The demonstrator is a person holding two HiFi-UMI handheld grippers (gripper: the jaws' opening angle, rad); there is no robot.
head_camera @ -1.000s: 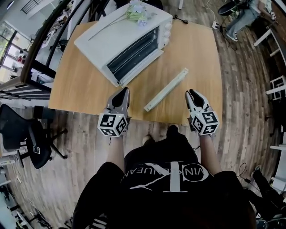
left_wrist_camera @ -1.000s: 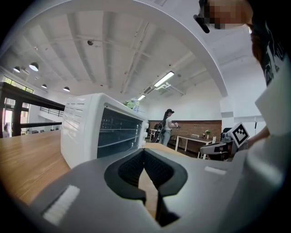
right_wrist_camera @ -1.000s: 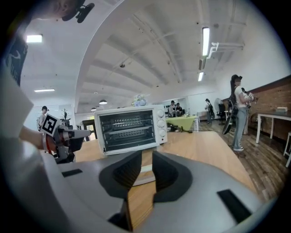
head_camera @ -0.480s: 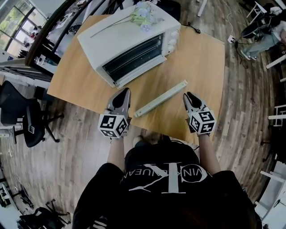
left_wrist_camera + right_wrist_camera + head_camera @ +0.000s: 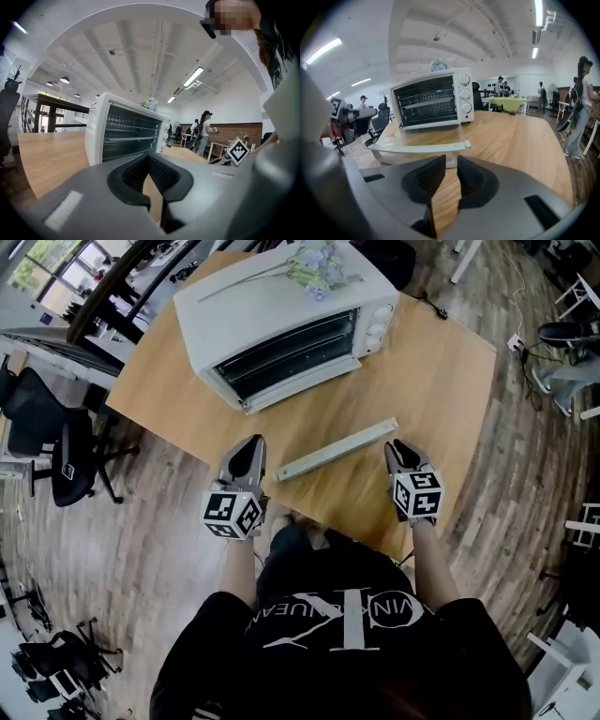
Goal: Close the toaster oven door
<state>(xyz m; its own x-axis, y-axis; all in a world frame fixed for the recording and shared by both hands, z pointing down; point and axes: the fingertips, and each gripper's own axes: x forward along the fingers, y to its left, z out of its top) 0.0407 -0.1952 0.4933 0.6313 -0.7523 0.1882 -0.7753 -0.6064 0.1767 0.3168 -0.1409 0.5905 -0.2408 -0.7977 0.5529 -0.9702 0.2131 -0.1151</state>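
While both pairs of jaws are held slightly parted and empty, the toaster oven door (image 5: 309,423) is seen folded down over the tabletop (image 5: 431,371) — its handle (image 5: 337,448), laid crosswise, is met just ahead of the right gripper (image 5: 401,448) — the left gripper (image 5: 251,444) sits farther off.

White print is showing on the person's black shirt (image 5: 347,615), upside down in the head view: two big interlocked letters crossed by a row of small capitals, too warped to be reading surely. The left gripper (image 5: 251,444) and right gripper (image 5: 397,447) are each wearing black-and-white square code markers, no letters.
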